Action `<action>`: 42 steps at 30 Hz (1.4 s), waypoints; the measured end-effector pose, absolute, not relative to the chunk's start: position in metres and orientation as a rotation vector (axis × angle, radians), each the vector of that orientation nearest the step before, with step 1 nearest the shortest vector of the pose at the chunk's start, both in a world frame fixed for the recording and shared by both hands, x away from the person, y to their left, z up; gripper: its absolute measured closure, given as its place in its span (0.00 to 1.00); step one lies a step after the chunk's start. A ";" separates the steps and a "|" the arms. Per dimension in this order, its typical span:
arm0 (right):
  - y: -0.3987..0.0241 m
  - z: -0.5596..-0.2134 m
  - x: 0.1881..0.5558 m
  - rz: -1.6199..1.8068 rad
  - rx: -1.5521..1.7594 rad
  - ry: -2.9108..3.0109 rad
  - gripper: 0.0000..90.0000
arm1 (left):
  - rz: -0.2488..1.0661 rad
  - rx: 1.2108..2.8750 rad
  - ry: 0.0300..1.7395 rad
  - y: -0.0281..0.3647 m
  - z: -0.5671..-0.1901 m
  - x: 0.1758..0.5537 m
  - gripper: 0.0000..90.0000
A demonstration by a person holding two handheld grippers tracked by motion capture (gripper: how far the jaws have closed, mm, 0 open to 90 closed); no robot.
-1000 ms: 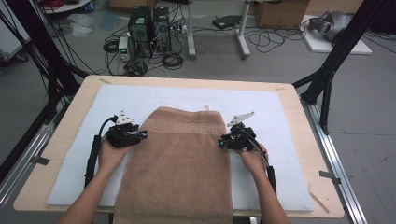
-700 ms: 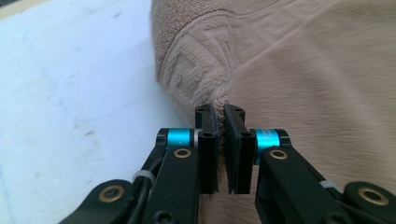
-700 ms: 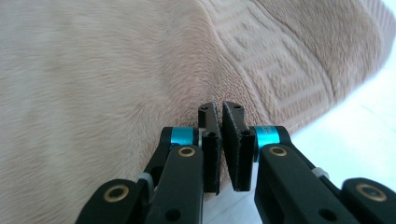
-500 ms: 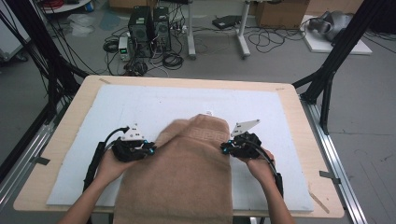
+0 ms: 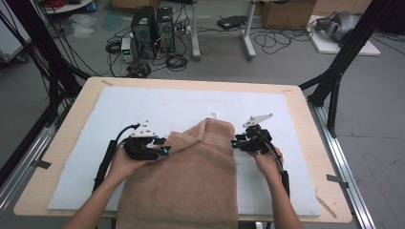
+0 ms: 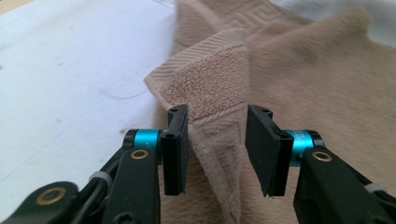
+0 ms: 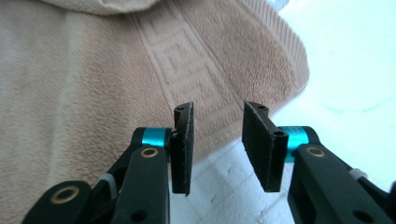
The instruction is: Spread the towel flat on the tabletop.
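A tan terry towel with a woven key border (image 5: 191, 176) is being folded on the white padded mat (image 5: 86, 143), its near end hanging over the table edge. The far edge has been drawn back and let go: the left gripper (image 6: 217, 140) has just been opening, a folded corner standing loose between its parted jaws, and the right gripper (image 7: 217, 140), likewise just opened, holds nothing beside the towel's edge. Next, fresh grips on the fold's 2 corners seem called for.
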State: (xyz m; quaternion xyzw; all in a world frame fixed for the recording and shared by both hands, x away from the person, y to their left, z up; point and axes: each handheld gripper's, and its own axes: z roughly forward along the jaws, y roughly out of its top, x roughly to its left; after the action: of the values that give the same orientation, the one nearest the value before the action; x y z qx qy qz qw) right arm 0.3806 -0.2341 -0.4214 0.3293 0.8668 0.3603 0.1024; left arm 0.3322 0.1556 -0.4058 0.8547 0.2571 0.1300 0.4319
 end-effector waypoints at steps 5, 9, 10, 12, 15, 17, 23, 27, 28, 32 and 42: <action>-0.231 -0.421 0.380 1.046 0.944 2.567 0.69 | 0.395 2.230 0.677 0.147 -0.416 0.336 0.74; -0.230 -0.421 0.379 1.045 0.943 2.569 0.69 | 0.419 2.222 0.675 0.149 -0.418 0.341 1.00; -0.230 -0.421 0.379 1.045 0.938 2.569 0.69 | 0.438 2.208 0.688 0.151 -0.416 0.343 1.00; -0.230 -0.421 0.379 1.050 0.931 2.562 0.69 | 0.471 2.171 0.733 0.158 -0.412 0.352 1.00; -0.228 -0.421 0.381 1.046 0.931 2.563 0.69 | 0.522 2.098 0.858 0.173 -0.404 0.372 1.00; -0.227 -0.422 0.382 1.041 0.936 2.564 0.69 | 0.490 2.031 0.897 0.182 -0.397 0.382 1.00; -0.231 -0.423 0.384 1.047 0.961 2.552 0.68 | 0.291 2.089 0.723 0.159 -0.393 0.366 0.71; -0.230 -0.422 0.383 1.044 0.955 2.551 0.68 | 0.375 2.196 0.659 0.135 -0.401 0.356 0.66; -0.229 -0.422 0.382 1.039 0.948 2.551 0.67 | 0.349 2.211 0.665 0.133 -0.404 0.358 0.66; -0.228 -0.421 0.380 1.039 0.938 2.555 0.67 | 0.307 2.279 0.656 0.127 -0.415 0.361 0.72; -0.221 -0.430 0.381 1.009 0.928 2.591 0.66 | 0.331 2.348 0.623 0.116 -0.426 0.361 0.98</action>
State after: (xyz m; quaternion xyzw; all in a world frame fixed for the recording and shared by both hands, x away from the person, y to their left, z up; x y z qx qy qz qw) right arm 0.3814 -0.2214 -0.4305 0.3148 0.8790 0.3424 0.1049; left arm 0.3606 0.1163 -0.4262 0.9012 0.2391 0.1271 0.3383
